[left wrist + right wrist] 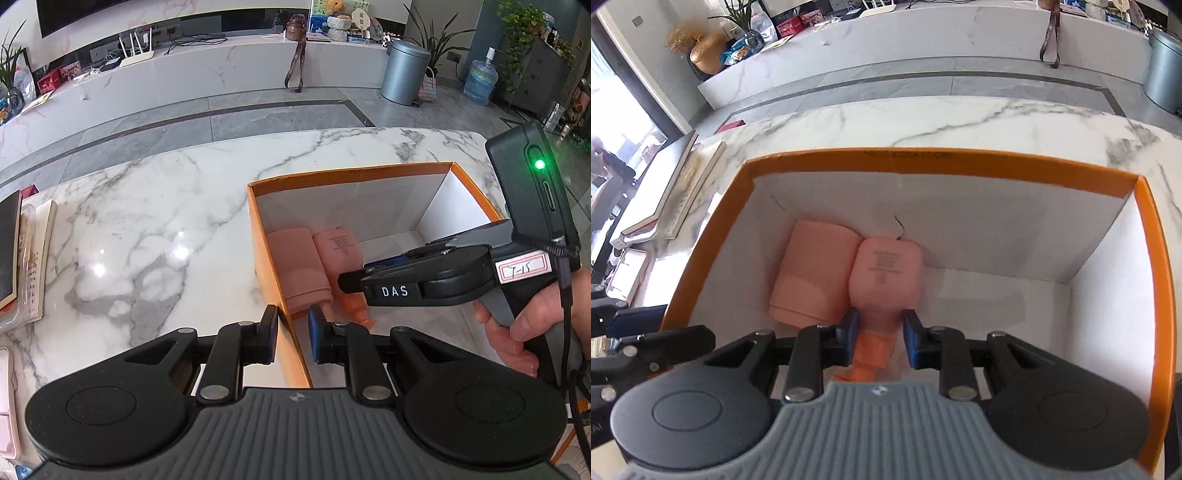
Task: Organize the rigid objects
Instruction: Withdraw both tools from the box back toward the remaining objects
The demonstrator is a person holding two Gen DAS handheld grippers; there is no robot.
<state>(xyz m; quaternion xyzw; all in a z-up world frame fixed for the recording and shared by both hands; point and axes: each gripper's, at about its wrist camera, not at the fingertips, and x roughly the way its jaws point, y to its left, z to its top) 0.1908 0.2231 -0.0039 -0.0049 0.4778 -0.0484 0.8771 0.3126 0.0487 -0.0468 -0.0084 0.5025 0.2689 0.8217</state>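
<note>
An orange box (258, 236) with a white inside stands on the marble table; it also shows in the right wrist view (942, 162). In it lie a pink cylinder (816, 273) and a pink bottle (884, 273) with an orange cap (870, 354), side by side; both also show in the left wrist view: the cylinder (295, 266), the bottle (340, 247). My right gripper (878, 341) is inside the box, jaws open around the bottle's neck with gaps on both sides. My left gripper (293, 334) straddles the box's left wall, slightly open, not clamped.
Books (26, 258) lie at the table's left edge. The right half of the box floor (997, 306) is bare. The right gripper's body (461, 273) and hand reach over the box from the right. Beyond the table are a floor, a low marble bench and a bin (404, 70).
</note>
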